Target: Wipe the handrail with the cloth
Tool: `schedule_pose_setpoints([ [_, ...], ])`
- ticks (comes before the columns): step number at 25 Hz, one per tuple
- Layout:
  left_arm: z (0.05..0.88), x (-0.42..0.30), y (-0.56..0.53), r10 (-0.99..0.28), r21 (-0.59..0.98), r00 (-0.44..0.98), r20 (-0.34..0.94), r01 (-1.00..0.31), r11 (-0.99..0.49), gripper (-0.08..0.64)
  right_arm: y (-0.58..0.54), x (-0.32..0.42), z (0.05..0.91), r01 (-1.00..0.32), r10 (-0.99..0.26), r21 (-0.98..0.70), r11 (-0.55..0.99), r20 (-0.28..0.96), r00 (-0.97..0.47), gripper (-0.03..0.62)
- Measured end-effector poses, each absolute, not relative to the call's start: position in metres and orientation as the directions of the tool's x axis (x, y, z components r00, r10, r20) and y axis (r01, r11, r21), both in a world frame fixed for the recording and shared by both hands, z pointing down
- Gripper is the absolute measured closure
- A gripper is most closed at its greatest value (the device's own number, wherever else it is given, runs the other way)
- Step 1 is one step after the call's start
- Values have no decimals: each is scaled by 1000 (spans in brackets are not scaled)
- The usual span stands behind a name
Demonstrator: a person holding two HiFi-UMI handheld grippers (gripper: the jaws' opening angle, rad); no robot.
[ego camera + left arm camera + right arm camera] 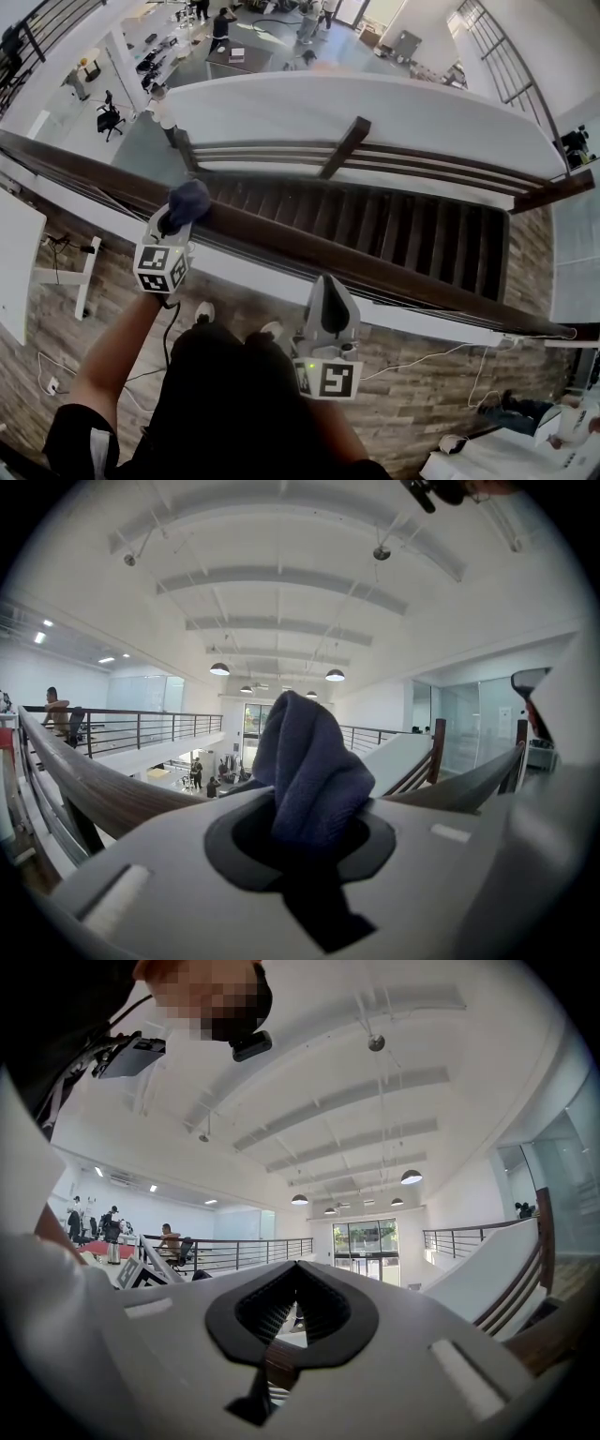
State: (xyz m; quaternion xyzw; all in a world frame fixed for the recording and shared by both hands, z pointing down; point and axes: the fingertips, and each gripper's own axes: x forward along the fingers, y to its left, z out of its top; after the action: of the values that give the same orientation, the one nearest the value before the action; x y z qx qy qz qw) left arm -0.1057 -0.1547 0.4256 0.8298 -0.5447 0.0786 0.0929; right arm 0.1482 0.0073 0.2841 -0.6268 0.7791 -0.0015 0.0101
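A dark wooden handrail (412, 278) runs diagonally from upper left to lower right in the head view. My left gripper (177, 218) is shut on a dark blue cloth (190, 199), and the bunched cloth rests on top of the rail. In the left gripper view the cloth (311, 771) bulges up out of the jaws, with the handrail (98, 794) stretching away to the left. My right gripper (329, 283) is shut and empty, its tips at the near edge of the rail, further right. The right gripper view shows its jaws closed with nothing between them.
Beyond the rail a dark staircase (394, 225) drops away, bounded by a white parapet (356, 108). A lower floor with several people lies far below. A white table (14, 267) stands at the left, and cables trail over the brick-patterned floor (422, 384) by the person's feet.
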Motion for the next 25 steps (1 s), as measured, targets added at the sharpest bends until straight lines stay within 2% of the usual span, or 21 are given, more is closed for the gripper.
schedule_pose_setpoints([
  [25,430,-40,-133,-871,92,440,219,-898,-430,488,16,186,293,-981,-981,-20,192,-33,-191,591],
])
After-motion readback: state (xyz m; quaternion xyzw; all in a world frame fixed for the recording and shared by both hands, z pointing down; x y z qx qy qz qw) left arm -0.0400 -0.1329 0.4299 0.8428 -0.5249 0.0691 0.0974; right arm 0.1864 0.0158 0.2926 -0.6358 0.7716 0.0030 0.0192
